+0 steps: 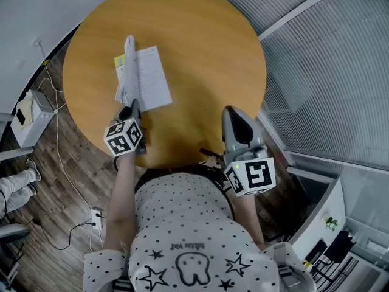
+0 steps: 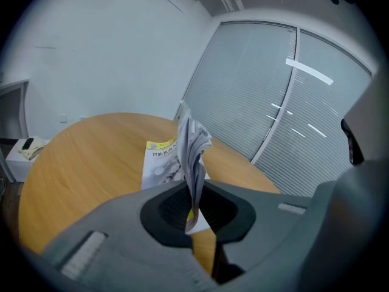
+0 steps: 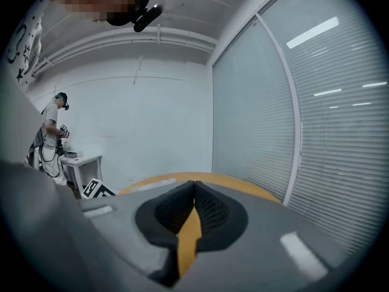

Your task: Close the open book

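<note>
Standing nearest: right tool (image 3: 193, 190), jaws together on nothing, at the worktop's near edge.
Left tool (image 2: 193, 193): clamped on a sheaf of pages (image 2: 193, 145), which stand upright.
Book (image 1: 149, 78): lies open, left of the worktop's (image 1: 206, 47) middle.
Handling: probably light, floppy, easily torn; best held by the sheaf's outer edge.
Count: one book, two tools.

We record the left gripper (image 2: 193, 215), its two dark jaws pressed together on the lower edge of a sheaf of pages (image 2: 193, 151).

- Pages: standing upright, loosely fanned at the top.
- Book (image 2: 159, 163): we find it lying flat just beyond, with a yellow band at its far end.
- Tabletop (image 2: 85, 157): round, wooden.
- Background: we note slatted blinds (image 2: 255, 84) at right and a white wall (image 2: 103, 53) at left.
</note>
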The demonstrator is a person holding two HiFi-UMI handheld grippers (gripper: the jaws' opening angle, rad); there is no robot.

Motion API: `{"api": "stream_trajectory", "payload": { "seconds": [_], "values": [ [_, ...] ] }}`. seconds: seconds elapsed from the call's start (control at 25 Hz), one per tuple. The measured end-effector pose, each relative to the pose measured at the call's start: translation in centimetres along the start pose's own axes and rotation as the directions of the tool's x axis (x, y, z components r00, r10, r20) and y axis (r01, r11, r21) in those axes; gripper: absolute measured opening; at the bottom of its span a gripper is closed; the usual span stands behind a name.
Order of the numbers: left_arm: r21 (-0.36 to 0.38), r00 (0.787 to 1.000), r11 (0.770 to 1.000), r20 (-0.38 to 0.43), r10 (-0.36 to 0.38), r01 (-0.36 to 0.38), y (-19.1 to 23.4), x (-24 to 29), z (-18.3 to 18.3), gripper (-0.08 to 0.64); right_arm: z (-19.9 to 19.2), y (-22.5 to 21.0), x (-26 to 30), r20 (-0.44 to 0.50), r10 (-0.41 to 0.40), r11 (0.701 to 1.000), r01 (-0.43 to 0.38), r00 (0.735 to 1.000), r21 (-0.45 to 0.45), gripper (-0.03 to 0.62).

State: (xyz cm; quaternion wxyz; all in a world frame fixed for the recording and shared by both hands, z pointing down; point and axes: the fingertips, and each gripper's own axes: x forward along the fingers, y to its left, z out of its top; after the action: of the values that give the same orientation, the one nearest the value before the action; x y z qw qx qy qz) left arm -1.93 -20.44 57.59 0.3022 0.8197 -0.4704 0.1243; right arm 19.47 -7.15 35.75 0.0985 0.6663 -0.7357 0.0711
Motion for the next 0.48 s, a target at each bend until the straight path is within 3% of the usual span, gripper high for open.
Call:
{"api": "stream_trajectory", "payload": {
  "seconds": [0.48],
  "values": [
    [0.042, 0.999, 0.999, -0.036, -0.004, 0.006, -0.9, 1.2, -0.6, 0.032, -0.3, -0.9, 0.4, -0.008, -0.008, 1.000, 0.008, 1.000, 0.008, 0.005]
  ]
}}
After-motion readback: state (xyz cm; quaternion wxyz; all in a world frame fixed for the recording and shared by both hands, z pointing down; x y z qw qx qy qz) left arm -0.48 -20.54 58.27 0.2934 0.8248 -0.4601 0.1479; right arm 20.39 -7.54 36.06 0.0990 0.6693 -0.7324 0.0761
